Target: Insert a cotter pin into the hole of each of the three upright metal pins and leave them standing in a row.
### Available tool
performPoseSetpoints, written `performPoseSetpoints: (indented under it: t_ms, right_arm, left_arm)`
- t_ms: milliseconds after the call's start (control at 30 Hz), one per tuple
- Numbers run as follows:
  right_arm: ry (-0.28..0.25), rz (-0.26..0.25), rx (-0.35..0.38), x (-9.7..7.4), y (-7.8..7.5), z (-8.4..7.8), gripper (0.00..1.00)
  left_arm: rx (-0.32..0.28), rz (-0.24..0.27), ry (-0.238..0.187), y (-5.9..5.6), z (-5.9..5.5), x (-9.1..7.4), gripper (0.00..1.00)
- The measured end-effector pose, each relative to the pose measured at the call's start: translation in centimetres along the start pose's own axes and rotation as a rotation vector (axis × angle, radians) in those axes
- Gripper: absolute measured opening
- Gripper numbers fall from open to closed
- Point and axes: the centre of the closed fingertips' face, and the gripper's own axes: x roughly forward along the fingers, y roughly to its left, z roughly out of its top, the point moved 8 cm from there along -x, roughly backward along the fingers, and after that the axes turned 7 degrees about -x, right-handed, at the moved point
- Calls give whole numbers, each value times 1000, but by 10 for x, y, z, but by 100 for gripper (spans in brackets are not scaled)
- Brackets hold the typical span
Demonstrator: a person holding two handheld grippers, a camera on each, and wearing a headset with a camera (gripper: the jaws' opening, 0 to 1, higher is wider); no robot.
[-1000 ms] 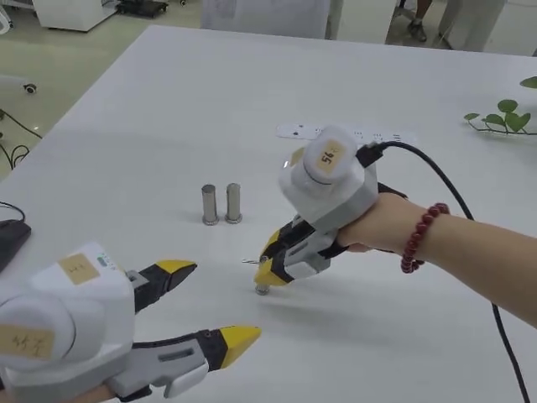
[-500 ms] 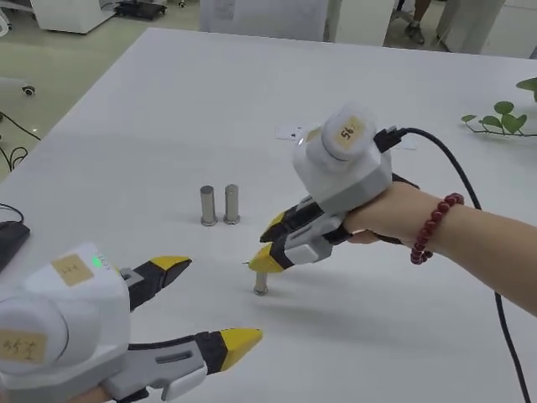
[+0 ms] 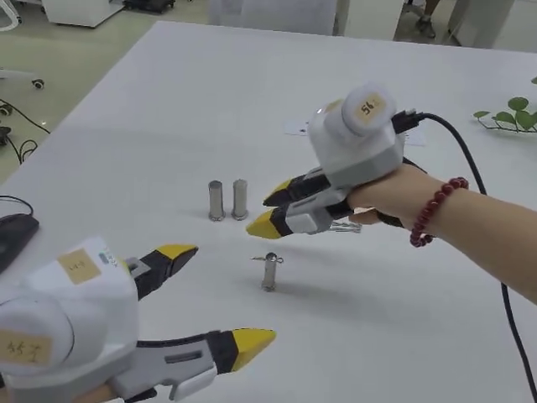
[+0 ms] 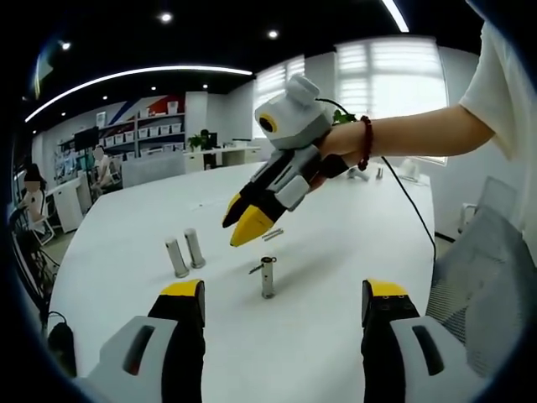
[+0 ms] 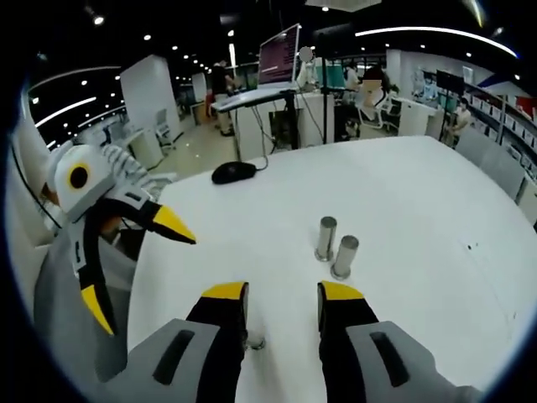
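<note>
Spreading across the head view is a white table (image 3: 168,101).

The left gripper (image 3: 214,298) hangs low at 7 o'clock from the middle of the table. Its yellow-tipped jaws are spread wide with nothing between them. In the left gripper view the same jaws rise well apart on either side of the work.

The right gripper (image 3: 265,213) is held in a hand (image 3: 382,206) that comes in from 3 o'clock. It is above the table with its tips pointing toward 9 o'clock. Its jaws stand a little apart and are released, and the right gripper view shows the gap between them bare. A black cable (image 3: 470,159) runs from the back of this gripper off toward 4 o'clock. A red bead bracelet (image 3: 432,214) circles the wrist behind it.

A pair of plain metal pins (image 3: 228,200) stands upright near the middle of the table. They are just beside each other, and I cannot tell whether they touch.

A third metal pin (image 3: 268,277) stands upright alone, at 5 o'clock from the pair and apart from it. It is below the right gripper's tips and at 1 o'clock from the left gripper, and neither gripper touches it.

A cotter pin (image 3: 268,259) sits crosswise through the top of this lone pin, with its ends sticking out on both sides.

A thin bit of metal (image 3: 344,225) shows just under the hand. I cannot tell whether it is held or lies on the table.
</note>
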Motion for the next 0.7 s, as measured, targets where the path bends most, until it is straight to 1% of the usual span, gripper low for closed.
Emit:
performPoseSetpoints:
  t_ms: [67,200,367,467,600,700]
  right_arm:
    - [-13,-5,21,3,-3,0,35]
    - [-29,-21,29,10,-9,0,35]
    - [-51,-46,3,18,-18,0,34]
    - [-69,-57,4,23,-24,1,34]
    - [-84,-73,10,30,-28,0,34]
    - [-90,-102,2,35,-33,-1,33]
  left_arm:
    - [-1,4,-1,1,0,0,76]
    - [-10,8,-10,3,1,0,77]
    - [-17,16,-17,5,1,-1,78]
    - [-19,27,-28,6,1,-2,78]
    - [-18,38,-23,8,0,-3,77]
    - [-17,39,-25,9,0,-4,77]
